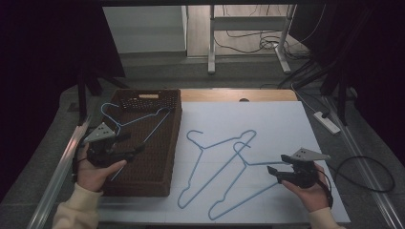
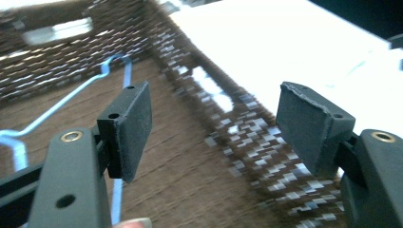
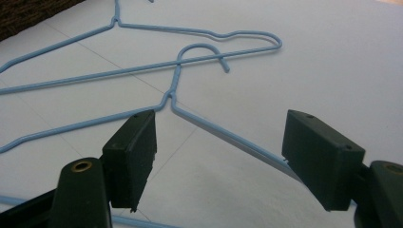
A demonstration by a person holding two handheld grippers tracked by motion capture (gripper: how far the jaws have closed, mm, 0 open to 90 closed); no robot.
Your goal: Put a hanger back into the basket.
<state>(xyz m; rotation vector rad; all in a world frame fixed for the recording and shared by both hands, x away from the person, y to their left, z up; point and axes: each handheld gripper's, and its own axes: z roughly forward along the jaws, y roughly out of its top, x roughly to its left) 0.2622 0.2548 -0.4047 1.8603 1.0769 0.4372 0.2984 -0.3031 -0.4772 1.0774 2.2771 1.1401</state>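
Note:
A brown woven basket [image 1: 157, 162] stands at the table's left with one blue wire hanger [image 1: 143, 118] lying inside it. My left gripper [image 1: 133, 144] hovers open over the basket's left side. In the left gripper view its jaws [image 2: 218, 109] stand wide apart above the basket floor [image 2: 190, 190], and the hanger [image 2: 71, 102] lies to their left. Two more blue hangers [image 1: 196, 167] [image 1: 229, 188] overlap on the white tabletop. My right gripper [image 1: 277, 163] is open at the right hanger's shoulder. That hanger's arm [image 3: 173, 90] runs between its jaws [image 3: 221, 137], untouched.
The white tabletop [image 1: 267, 119] stretches right of the basket. A power strip [image 1: 327, 121] lies off the table's far right corner, and a black cable [image 1: 372, 176] loops on the floor at the right. A desk frame [image 1: 248, 43] stands behind the table.

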